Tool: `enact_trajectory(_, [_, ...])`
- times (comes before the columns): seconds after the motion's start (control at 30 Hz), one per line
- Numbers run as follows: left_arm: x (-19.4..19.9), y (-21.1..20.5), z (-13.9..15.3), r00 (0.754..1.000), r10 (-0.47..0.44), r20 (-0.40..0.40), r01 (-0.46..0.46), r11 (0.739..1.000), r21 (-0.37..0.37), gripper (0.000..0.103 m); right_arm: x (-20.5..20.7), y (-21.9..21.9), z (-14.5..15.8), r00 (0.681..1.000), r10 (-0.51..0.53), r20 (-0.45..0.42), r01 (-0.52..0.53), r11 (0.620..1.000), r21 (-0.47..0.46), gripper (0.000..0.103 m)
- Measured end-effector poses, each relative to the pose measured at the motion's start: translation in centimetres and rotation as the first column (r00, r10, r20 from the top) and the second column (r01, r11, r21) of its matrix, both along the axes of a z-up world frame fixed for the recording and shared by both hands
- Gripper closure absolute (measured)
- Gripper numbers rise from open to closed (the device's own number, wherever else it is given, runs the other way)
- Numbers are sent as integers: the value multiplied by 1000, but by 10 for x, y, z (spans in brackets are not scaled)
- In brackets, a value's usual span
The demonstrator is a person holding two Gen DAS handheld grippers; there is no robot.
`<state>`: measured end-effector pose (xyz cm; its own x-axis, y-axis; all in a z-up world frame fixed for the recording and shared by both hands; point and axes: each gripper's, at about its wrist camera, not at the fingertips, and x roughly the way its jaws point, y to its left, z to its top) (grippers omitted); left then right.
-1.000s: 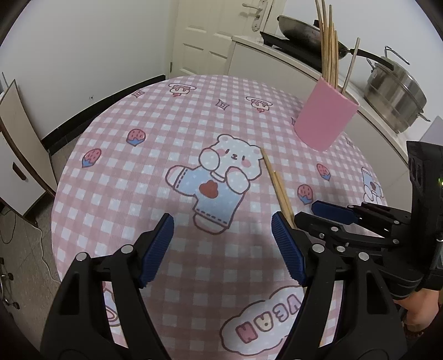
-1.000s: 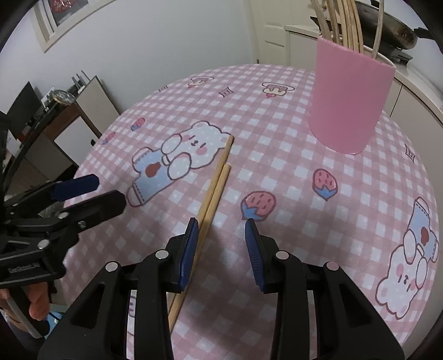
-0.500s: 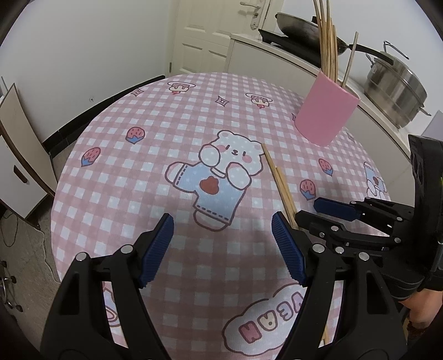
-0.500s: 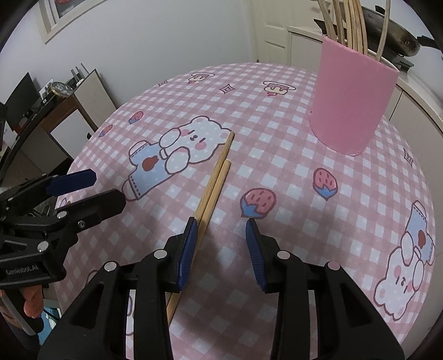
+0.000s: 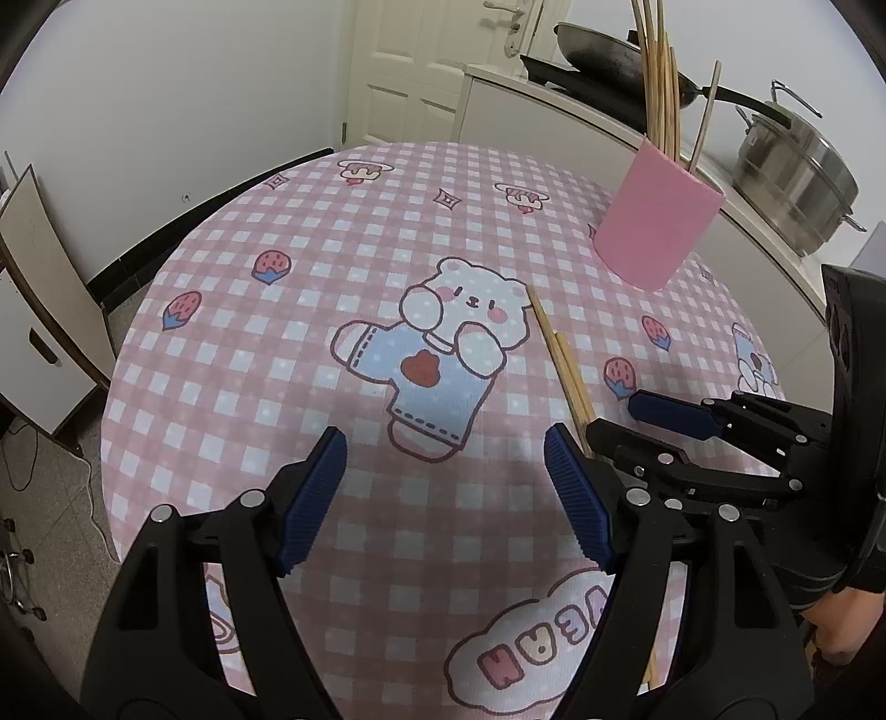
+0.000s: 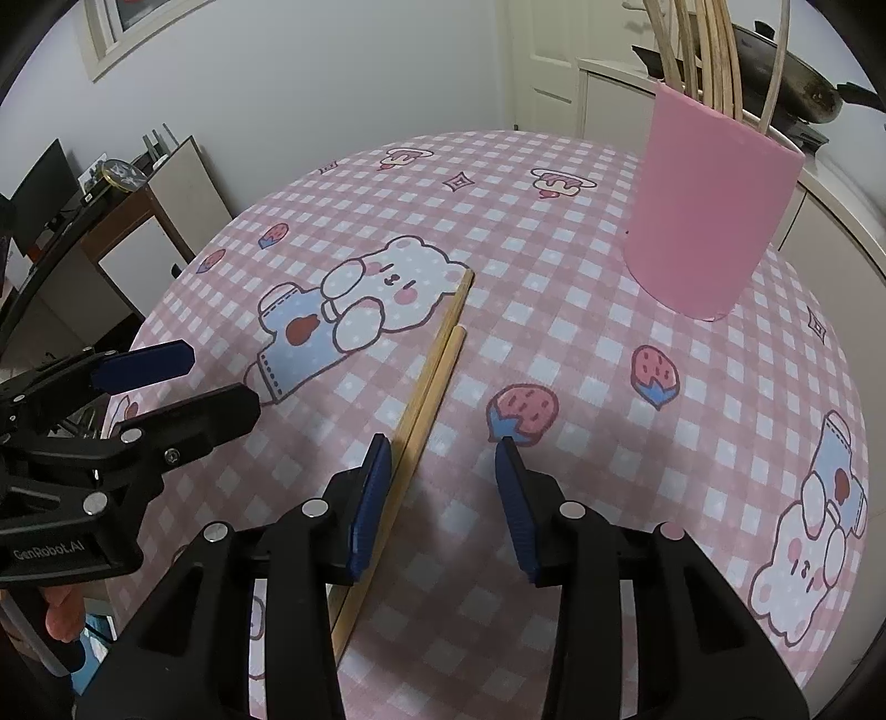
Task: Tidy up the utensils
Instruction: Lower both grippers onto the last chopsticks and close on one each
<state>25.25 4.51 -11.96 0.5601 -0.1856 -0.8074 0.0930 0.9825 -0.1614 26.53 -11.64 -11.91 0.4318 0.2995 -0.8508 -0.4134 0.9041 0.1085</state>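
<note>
Two chopsticks lie side by side, touching, on the round tabletop, which is covered in a pink checked cloth with bear and strawberry prints. Their far ends rest just beside the head of the printed bear (one stick reaches a little farther than the other).

The right hand-held gripper points down at the near part of the pair. Its jaws stand partly apart and are opening; the left blue pad sits right against the chopsticks, which run under or just beside it, while the gap between the pads shows mostly bare cloth. Neither pad visibly presses on the sticks, so nothing is gripped.

The left hand-held gripper hovers over the cloth below the bear, jaws wide apart with only cloth between them. From its view the chopsticks lie off to the right, running toward the right hand-held gripper.

A pink cup stands upright toward the far right of the tabletop, well apart from the loose pair, already holding several chopsticks that lean out of its top. Behind it, on a white counter, are a dark wok and a steel pot.
</note>
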Motion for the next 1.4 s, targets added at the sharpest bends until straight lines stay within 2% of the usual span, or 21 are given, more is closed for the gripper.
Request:
enact_trajectory(0.2, [1,0,-2,1000,5,-5,-5,1000,0,29,0,-6,0,1000,1,-17,-1,1000,-3,66])
enact_trajectory(0.5, [1,-2,-4,1000,6,-11,-6,1000,-7,29,-3,1,2,1000,3,-9,-3,998,-55,66])
enact_trajectory(0.77, [-1,-2,-2,1000,4,-9,-4,1000,-2,29,-8,9,3,999,25,25,-21,990,-138,66])
enact_trajectory(1.0, [0,2,-2,1000,16,-13,-16,1000,-15,29,-13,11,3,1000,16,25,-12,988,-155,65])
enact_trajectory(1.13, [-1,2,0,1000,13,-8,-13,1000,-14,29,-14,17,0,1000,26,-3,-26,988,-151,64])
enact_trajectory(1.23, [-3,3,1,1000,14,-5,-14,1000,-14,29,-16,23,-4,999,30,19,-26,983,-179,64])
enact_trajectory(1.3, [-2,3,1,1000,15,-11,-15,1000,-15,29,-13,22,-5,999,19,26,-15,987,-158,64])
enact_trajectory(1.37, [-2,2,-1,1000,9,-16,-9,1000,-17,29,-9,18,-5,999,13,31,-8,990,-143,73])
enact_trajectory(1.4, [-2,0,-2,1000,2,-18,-2,1000,-13,29,-7,17,-4,999,11,37,-6,989,-146,86])
